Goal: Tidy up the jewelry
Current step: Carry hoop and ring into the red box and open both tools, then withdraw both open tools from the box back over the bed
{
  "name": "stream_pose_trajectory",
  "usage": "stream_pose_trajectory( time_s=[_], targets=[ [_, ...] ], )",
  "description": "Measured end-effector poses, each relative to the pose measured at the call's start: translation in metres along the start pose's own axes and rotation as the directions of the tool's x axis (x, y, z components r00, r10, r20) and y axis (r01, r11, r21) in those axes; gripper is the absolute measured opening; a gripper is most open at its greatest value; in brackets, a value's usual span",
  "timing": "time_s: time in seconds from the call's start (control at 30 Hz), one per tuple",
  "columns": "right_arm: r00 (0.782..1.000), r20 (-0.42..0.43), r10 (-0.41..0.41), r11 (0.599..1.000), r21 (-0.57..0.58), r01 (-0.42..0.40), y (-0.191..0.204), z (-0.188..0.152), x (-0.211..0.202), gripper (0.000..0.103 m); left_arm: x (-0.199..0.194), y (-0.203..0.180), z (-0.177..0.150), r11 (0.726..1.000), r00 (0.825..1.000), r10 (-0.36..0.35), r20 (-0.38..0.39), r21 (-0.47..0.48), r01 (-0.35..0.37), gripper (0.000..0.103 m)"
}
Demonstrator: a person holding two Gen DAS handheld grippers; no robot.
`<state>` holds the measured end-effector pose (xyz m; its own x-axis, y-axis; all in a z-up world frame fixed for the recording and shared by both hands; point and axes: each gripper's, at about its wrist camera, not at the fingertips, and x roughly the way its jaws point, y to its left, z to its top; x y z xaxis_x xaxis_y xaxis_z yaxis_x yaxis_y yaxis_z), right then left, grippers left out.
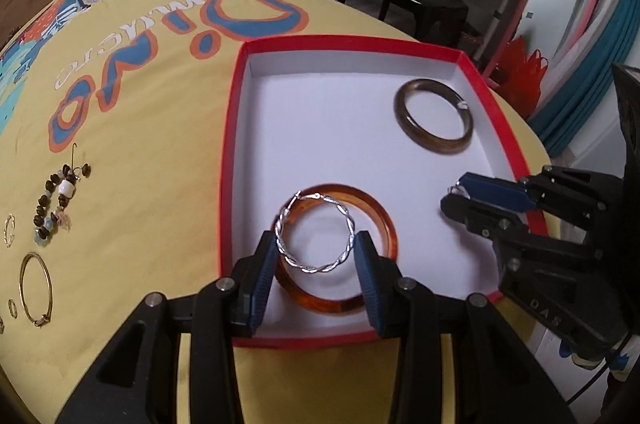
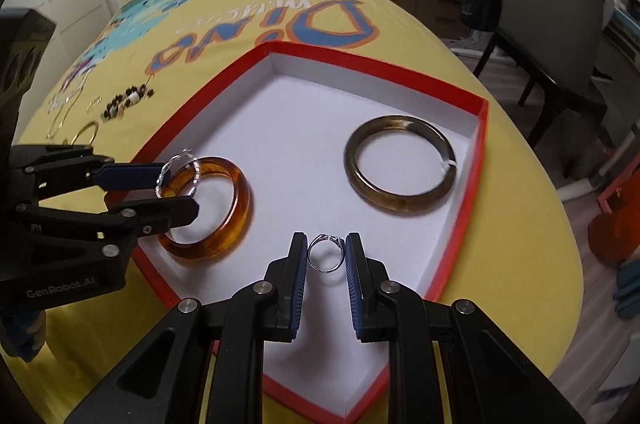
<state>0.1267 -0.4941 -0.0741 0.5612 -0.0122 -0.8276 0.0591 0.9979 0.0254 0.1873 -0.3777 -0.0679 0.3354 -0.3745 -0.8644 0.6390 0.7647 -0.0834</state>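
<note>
The left gripper (image 1: 318, 248) is clamped on a twisted silver hoop (image 1: 316, 234), pinching it across its width so that it stands over the amber bangle (image 1: 380, 224) lying near the box's front left corner. The right gripper (image 2: 326, 254) is clamped on a small silver ring (image 2: 326, 252), held edge to edge between its pads above the white floor of the box (image 2: 482, 127) near the front edge. A dark brown bangle (image 2: 400, 171) lies flat toward the far right corner, well apart from both. On the bed (image 1: 132, 95), off the box's left edge, wait a beaded piece (image 1: 56, 203), a thin gold bangle (image 1: 36, 288) and a few small rings. The hoop looks like thin twisted wire: very light, a little springy, and likely to bend or pop out sideways if squeezed hard, so a mild pinch on opposite sides, as now, suits it. The ring is tiny, stiff and smooth; it could roll or flick away on release, so it is best let go low, close to the box floor. The bangles seem rigid and glossy, possibly brittle, and are better taken across the band than by the rim.
</note>
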Motion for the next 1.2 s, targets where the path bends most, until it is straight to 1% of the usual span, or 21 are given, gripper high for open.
stream_pose_trajectory(
  time_s=[0.1,0.2,0.27,0.3,0.4,0.43,0.63,0.73,0.9,1.07,1.2],
  targets=[
    [1.000,-0.016,-0.016,0.999,-0.036,0.016,0.004,0.002,0.005,0.019,0.007,0.008,-0.001,1.000,1.000,-0.016,-0.018,-0.024,0.016,0.038],
    [0.999,-0.022,-0.033,0.997,-0.073,0.031,0.006,0.003,0.005,0.020,0.007,0.005,-0.005,1.000,1.000,0.002,-0.015,0.003,-0.002,0.038],
    [0.998,-0.036,-0.042,0.995,-0.089,0.039,0.007,0.003,0.007,0.021,0.007,0.005,-0.006,1.000,1.000,-0.006,-0.013,-0.001,0.006,0.038],
    [0.998,-0.041,-0.043,0.995,-0.095,0.039,0.008,0.003,0.006,0.023,0.006,0.007,-0.006,1.000,1.000,-0.016,-0.014,-0.009,0.016,0.038],
    [0.998,-0.045,-0.041,0.993,-0.108,0.036,0.010,0.002,0.002,0.039,0.003,0.009,-0.006,0.999,0.999,-0.038,-0.013,-0.026,0.038,0.038],
    [0.998,-0.043,-0.041,0.994,-0.107,0.036,0.010,0.003,0.000,0.039,0.001,0.009,-0.006,0.999,0.999,-0.040,-0.008,-0.024,0.040,0.038],
    [0.998,-0.016,-0.054,0.995,-0.087,0.053,0.008,0.003,-0.017,0.039,-0.010,0.009,-0.008,0.999,0.999,-0.048,0.005,-0.019,0.048,0.038],
    [0.998,0.005,-0.062,0.996,-0.071,0.062,0.007,0.003,-0.030,0.039,-0.022,0.009,-0.007,0.999,0.999,-0.043,0.028,-0.023,0.044,0.039],
    [0.997,0.025,-0.067,0.997,-0.043,0.068,0.009,0.001,-0.049,0.039,-0.035,0.009,-0.007,0.998,0.998,-0.049,0.037,-0.028,0.050,0.045],
    [0.997,0.043,-0.066,0.998,-0.016,0.067,0.015,-0.005,-0.070,0.039,-0.048,0.009,-0.012,0.998,0.998,-0.046,0.042,-0.035,0.048,0.045],
    [0.996,0.058,-0.069,0.998,0.000,0.069,0.020,-0.010,-0.088,0.039,-0.073,0.014,-0.021,0.999,0.996,-0.023,0.085,-0.046,0.027,0.045]
  ],
)
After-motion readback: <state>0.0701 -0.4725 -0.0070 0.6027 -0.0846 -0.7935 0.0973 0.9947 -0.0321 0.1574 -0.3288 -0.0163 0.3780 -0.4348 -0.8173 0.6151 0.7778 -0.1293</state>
